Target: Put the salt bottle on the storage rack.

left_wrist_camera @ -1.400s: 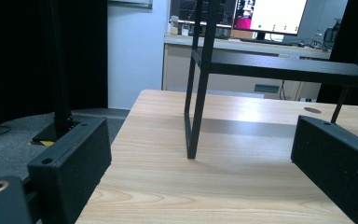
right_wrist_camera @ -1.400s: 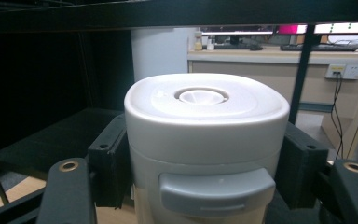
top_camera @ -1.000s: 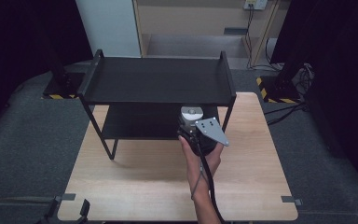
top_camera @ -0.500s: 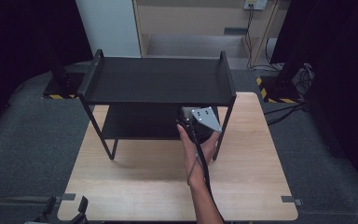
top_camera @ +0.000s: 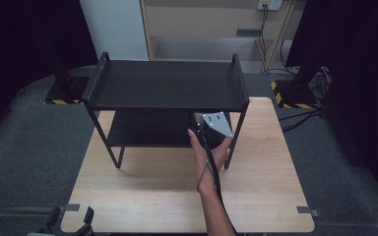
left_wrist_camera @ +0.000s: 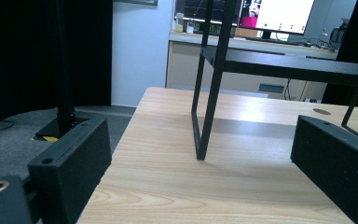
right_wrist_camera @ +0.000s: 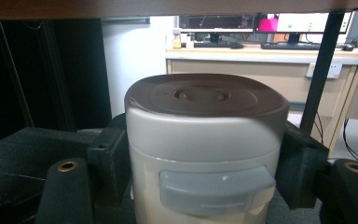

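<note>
A white canister with a brown lid [right_wrist_camera: 204,140] sits between the two black jaws of my right gripper [right_wrist_camera: 200,172], which is shut on its sides. In the high view a hand holds that right gripper [top_camera: 207,123] at the front right of a black two-tier rack [top_camera: 167,86]. It reaches in over the lower shelf [top_camera: 142,129], just under the top board. Whether the canister's base rests on the shelf is hidden. My left gripper [left_wrist_camera: 205,177] hovers low at the table's near left corner [top_camera: 69,227]. Its jaws stand wide apart with nothing between them.
The rack stands on a light wooden table [top_camera: 147,191]; its front left leg [left_wrist_camera: 209,107] is right ahead of the left gripper. Grey floor, black stand bases [top_camera: 66,91] and cables [top_camera: 300,118] surround the table. A desk with monitors [right_wrist_camera: 261,23] lies behind.
The right hand has pushed forward and slightly down, carrying the canister farther in under the rack's top board. The left gripper has stayed put.
</note>
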`<action>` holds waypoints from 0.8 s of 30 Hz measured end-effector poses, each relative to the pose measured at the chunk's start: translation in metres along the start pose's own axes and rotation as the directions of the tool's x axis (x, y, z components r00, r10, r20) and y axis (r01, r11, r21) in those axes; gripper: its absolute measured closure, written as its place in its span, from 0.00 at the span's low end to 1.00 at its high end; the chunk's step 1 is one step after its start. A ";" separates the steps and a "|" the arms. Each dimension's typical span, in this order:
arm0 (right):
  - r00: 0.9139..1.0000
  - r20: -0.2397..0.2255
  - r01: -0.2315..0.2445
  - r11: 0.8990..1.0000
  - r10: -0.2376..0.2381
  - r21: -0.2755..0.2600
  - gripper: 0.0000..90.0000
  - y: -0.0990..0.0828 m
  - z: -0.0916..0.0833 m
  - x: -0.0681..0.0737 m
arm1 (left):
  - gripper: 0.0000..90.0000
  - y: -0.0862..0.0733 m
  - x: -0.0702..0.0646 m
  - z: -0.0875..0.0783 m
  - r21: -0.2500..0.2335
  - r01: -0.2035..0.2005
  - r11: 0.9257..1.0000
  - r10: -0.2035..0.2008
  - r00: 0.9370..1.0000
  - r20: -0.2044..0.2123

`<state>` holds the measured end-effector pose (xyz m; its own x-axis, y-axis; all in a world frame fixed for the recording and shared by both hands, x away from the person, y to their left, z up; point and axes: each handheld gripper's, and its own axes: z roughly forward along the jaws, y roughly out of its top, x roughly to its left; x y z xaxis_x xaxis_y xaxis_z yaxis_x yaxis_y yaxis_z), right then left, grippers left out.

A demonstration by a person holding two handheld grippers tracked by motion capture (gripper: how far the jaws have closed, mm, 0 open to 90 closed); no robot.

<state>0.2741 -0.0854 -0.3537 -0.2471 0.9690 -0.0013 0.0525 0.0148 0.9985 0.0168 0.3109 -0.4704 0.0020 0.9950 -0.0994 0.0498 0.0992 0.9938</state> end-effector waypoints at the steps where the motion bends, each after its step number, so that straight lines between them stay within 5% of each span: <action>1: 1.000 0.000 0.000 1.000 0.000 -0.002 0.35 0.000 0.000 0.000 | 0.04 0.000 0.000 0.000 0.001 0.002 1.000 -0.002 1.000 0.001; 4: 1.000 -0.001 -0.005 1.000 0.005 -0.004 0.32 -0.001 0.001 0.000 | 0.04 0.000 0.000 0.001 0.001 0.001 1.000 -0.001 1.000 0.002; 8: 1.000 0.013 -0.006 1.000 0.006 -0.014 0.17 -0.007 -0.003 0.005 | 0.04 0.000 -0.001 0.000 -0.002 0.003 1.000 -0.003 1.000 0.002; 13: 0.999 0.032 0.013 0.999 -0.012 -0.051 0.14 -0.015 -0.017 0.015 | 0.04 0.000 -0.001 -0.001 0.001 0.002 1.000 -0.002 1.000 0.002; 19: 0.997 0.063 0.049 0.994 -0.043 -0.094 0.10 -0.027 -0.045 0.029 | 0.04 0.000 -0.001 0.001 0.008 -0.007 1.000 0.007 1.000 0.010; 24: 0.997 0.068 0.030 0.990 -0.020 -0.138 0.06 -0.052 -0.086 0.022 | 0.04 -0.001 0.000 0.005 0.008 -0.015 1.000 0.015 1.000 0.010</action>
<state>0.1824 -0.0864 -0.4012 -0.1816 0.9830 -0.0253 -0.0893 0.0091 0.9960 0.0216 0.3104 -0.4713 0.0132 0.9963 -0.0852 0.0574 0.0843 0.9948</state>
